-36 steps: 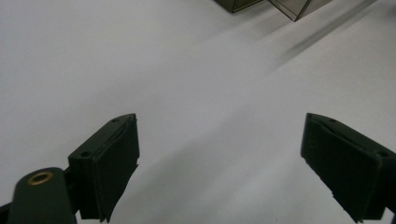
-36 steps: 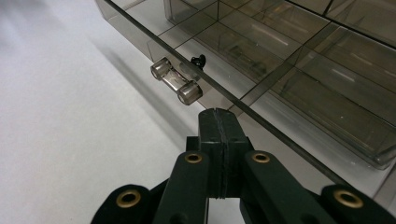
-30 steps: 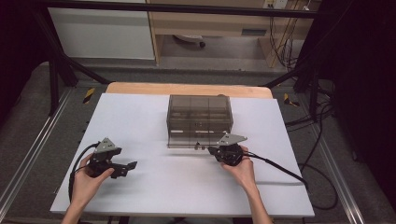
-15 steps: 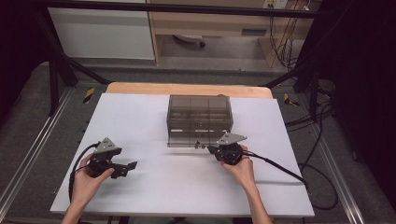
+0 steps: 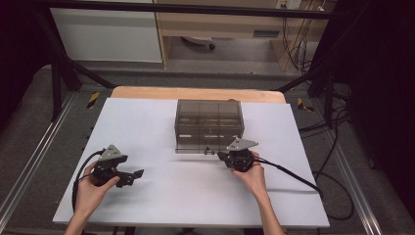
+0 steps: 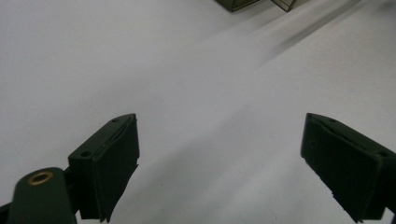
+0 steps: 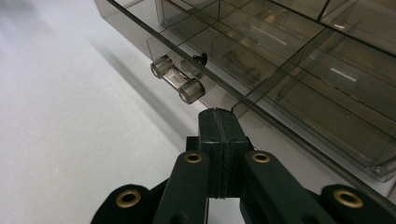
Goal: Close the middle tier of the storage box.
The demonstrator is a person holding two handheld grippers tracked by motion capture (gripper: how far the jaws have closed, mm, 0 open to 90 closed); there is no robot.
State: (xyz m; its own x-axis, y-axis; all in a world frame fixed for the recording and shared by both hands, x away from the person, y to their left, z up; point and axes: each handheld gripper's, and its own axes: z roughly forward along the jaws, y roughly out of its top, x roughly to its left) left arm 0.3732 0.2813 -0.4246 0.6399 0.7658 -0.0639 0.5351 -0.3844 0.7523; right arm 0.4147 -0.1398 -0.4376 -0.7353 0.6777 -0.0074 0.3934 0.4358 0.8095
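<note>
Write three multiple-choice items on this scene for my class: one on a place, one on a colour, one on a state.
1. Where is the drawer box?
A. Far middle of the table
B. Near left corner
C. On the floor

2. What colour is the box?
A. Red
B. Smoky transparent grey
C. White

3. How do the jaws of the right hand-held gripper stand?
A. Wide apart
B. Pressed together
C. Around a cup

Answers: 1 A, the high view shows it there. 2 B, its compartments show through. 3 B, the right gripper view shows the pads meeting beside the drawer's handle.
</note>
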